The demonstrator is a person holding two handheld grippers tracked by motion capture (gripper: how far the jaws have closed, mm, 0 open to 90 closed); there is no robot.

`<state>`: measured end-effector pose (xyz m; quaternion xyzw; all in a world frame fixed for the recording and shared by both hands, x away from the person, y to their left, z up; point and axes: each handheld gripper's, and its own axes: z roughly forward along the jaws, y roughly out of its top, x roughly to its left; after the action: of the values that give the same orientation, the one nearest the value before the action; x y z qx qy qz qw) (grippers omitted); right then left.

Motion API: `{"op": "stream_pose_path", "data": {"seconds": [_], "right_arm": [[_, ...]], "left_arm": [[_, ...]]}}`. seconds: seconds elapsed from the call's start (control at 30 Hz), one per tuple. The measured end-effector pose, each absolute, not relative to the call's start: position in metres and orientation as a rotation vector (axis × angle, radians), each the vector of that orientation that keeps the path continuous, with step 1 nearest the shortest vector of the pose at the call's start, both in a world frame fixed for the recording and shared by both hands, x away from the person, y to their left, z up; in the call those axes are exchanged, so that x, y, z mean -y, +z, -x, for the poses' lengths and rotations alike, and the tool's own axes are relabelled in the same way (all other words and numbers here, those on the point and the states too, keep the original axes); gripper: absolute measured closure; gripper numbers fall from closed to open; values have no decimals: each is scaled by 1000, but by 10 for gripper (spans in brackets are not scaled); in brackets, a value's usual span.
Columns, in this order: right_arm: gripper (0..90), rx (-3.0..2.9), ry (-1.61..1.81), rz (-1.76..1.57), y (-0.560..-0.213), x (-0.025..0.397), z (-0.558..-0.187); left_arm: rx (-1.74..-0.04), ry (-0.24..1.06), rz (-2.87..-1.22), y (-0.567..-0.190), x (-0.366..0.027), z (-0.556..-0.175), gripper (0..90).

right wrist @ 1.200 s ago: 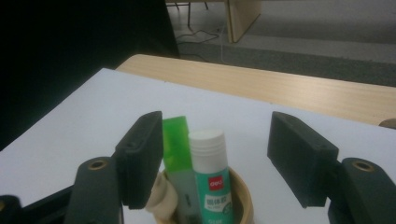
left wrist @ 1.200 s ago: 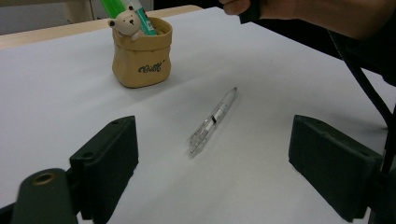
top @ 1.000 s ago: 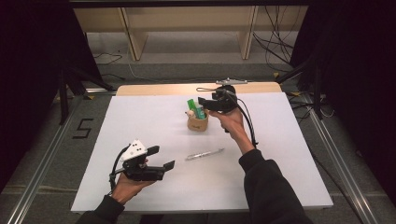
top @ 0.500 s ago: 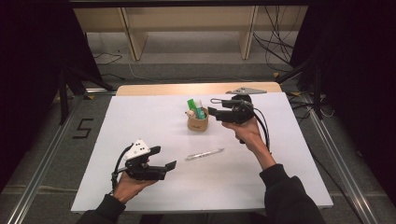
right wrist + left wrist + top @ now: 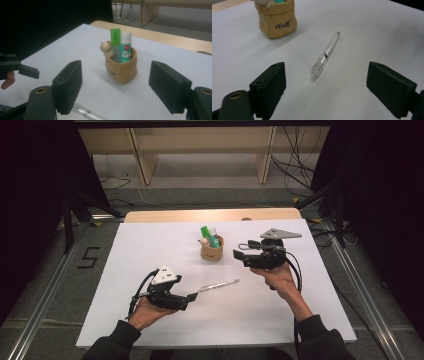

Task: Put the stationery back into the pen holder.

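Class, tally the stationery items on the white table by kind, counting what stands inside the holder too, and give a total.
Clear pen: 1
Tan pen holder: 1
Green highlighter: 1
Glue stick: 1
Bear-topped item: 1
Total: 5

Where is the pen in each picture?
High view: the pen lies on the white table, just past the left gripper, nearer the person than the pouch.
Left gripper view: the pen lies mid-picture between the open jaws, the pouch at upper left.
Right gripper view: the pen lies at the bottom edge, partly hidden by a jaw.
Shared landmark: the tan pouch.
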<state>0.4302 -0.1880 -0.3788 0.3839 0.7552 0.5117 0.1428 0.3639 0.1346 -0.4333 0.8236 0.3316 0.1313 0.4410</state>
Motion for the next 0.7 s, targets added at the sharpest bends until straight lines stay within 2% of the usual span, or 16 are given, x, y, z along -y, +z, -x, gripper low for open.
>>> {"op": "stream_pose_path", "data": {"seconds": [0.7], "right_arm": [[273,-2182,1498,-1142,-405,218,-393]], "left_arm": [[-796,290,-2227,-443,-95,-401,162]]}}
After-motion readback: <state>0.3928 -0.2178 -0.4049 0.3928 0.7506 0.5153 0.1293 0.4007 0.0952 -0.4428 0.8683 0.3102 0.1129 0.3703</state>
